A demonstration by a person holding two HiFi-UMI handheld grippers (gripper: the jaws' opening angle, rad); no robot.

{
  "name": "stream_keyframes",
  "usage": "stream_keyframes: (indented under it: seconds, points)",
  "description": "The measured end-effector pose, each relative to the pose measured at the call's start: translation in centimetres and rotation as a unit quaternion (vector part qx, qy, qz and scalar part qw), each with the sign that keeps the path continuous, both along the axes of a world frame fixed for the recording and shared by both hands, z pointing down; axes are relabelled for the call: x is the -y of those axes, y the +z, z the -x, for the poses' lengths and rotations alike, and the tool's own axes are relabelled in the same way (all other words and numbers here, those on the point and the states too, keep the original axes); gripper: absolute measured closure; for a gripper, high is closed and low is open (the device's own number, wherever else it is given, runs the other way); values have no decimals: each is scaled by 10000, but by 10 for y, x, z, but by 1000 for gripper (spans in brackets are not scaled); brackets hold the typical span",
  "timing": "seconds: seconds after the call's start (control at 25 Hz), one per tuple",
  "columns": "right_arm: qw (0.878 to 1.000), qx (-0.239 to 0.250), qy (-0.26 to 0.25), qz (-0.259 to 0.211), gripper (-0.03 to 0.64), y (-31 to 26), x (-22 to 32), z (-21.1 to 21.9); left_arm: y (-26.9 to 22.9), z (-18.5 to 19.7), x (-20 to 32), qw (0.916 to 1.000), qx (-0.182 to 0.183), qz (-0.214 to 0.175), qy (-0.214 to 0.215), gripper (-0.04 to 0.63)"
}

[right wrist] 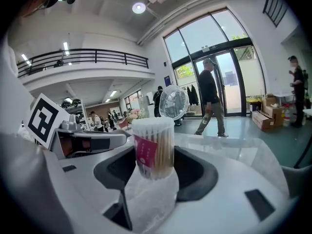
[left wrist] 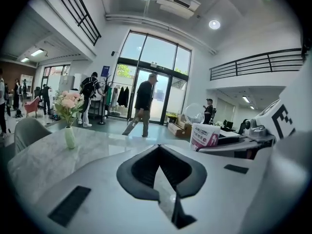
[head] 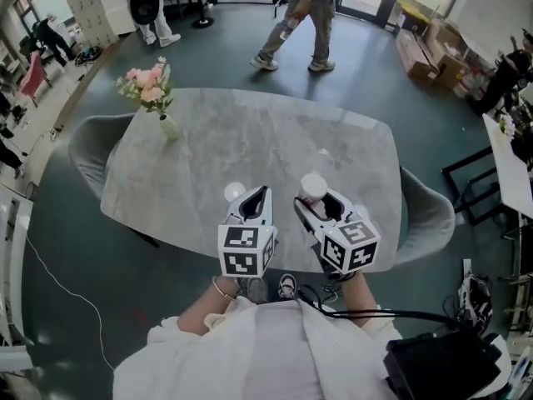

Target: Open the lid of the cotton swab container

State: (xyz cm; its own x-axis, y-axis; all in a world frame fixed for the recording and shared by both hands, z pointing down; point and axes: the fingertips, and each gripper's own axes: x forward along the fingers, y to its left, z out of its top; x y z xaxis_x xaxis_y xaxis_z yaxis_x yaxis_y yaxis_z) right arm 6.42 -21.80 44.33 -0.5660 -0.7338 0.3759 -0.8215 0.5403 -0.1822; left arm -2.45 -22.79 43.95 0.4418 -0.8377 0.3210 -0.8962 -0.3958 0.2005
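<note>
Currently my right gripper (right wrist: 155, 172) is clamped on the cotton swab container (right wrist: 153, 145), with the pads on its lower body. The container is upright at the near side of the table (head: 250, 132); I cannot tell whether it rests there or hangs just over it. My left gripper (left wrist: 160, 152) is closed on nothing, just beside the right one.

Finding: bare swab heads (right wrist: 152, 125) show at the container's top, with no cap over them that I can make out. A clear round lid (right wrist: 173, 101) stands beyond the container, apart from it. I judge it to be the container's own, so the opening looks done.

Recommendation: hold the container level, grip it firmly without crushing the thin wall, and seat it flat before letting go.

Risk: any tilt spills swabs.
</note>
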Motion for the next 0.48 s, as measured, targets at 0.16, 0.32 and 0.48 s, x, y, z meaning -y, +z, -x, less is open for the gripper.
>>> stream_keyframes:
  seconds: [0.16,0.32,0.48]
  points:
    - [9999,41,134,-25,321,-3,-5,3,2,-5,-8,9994,134,-60,303,588]
    - [9997,-23,247,-70,321,-7,-10,10,0,-5,-13,9988,98,-102,474,588]
    - [9992,-36,371,-115,321,-9,-16,17,3,-2,-14,9983,-37,-78,573,588]
